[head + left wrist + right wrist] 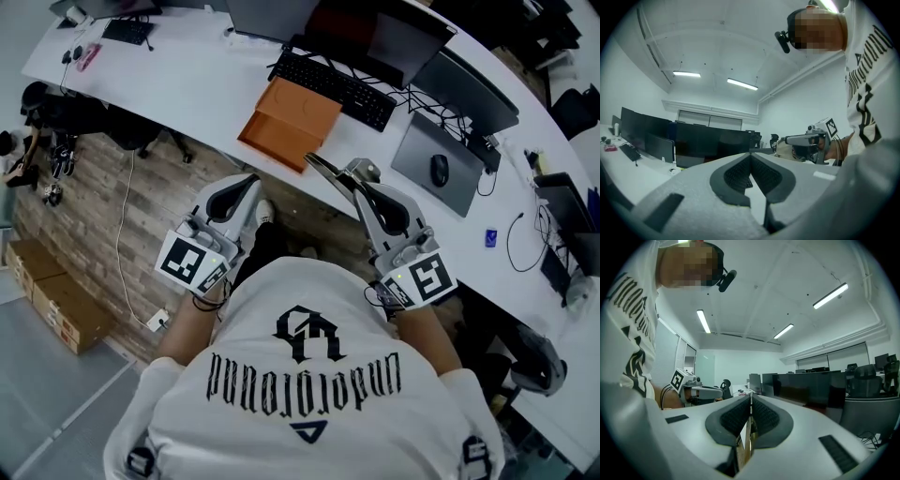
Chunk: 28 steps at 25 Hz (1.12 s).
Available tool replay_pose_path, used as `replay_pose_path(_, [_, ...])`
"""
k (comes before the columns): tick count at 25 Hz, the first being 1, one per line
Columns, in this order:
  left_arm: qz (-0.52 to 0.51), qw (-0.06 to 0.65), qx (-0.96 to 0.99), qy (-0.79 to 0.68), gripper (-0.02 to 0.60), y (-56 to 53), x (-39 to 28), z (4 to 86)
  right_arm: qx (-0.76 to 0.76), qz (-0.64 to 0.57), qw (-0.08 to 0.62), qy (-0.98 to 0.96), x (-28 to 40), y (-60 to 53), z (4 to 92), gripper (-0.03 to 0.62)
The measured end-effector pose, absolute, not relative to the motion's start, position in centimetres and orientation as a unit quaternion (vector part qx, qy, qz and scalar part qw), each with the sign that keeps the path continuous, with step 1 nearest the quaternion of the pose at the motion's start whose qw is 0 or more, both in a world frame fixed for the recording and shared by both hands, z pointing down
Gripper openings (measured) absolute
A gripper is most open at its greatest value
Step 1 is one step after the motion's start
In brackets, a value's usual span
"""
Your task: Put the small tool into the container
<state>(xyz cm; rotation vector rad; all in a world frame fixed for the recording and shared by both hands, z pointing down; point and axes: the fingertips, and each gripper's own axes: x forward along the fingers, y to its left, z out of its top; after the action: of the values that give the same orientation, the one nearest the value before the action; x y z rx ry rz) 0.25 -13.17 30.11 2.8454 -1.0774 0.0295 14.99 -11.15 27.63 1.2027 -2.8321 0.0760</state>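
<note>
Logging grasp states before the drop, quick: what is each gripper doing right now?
Left gripper: jaws shut, nothing between them.
Right gripper: jaws shut on a thin, flat, pale tool.

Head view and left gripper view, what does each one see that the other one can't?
Only the head view shows the orange box, the mouse and the wooden floor. Only the left gripper view shows the ceiling lights. Both show the white desk, dark monitors, the left gripper with its jaws together, and the right gripper.
</note>
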Motion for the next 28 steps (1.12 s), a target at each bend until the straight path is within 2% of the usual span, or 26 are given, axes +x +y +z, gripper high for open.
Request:
replay_pose_path(13, [0.036, 0.084, 0.935, -0.341, 0.014, -21.9, -3.8, 32.8, 0.391, 0.052, 0.055, -0.917, 10.1, -20.7, 30.7, 0.025])
replay_pose_path(28, [0.066, 0.12, 0.943, -0.302, 0.014, -30.6, -7.3, 36.8, 0.391, 0.116, 0.097, -0.908, 4.3, -30.0, 38.5, 0.025])
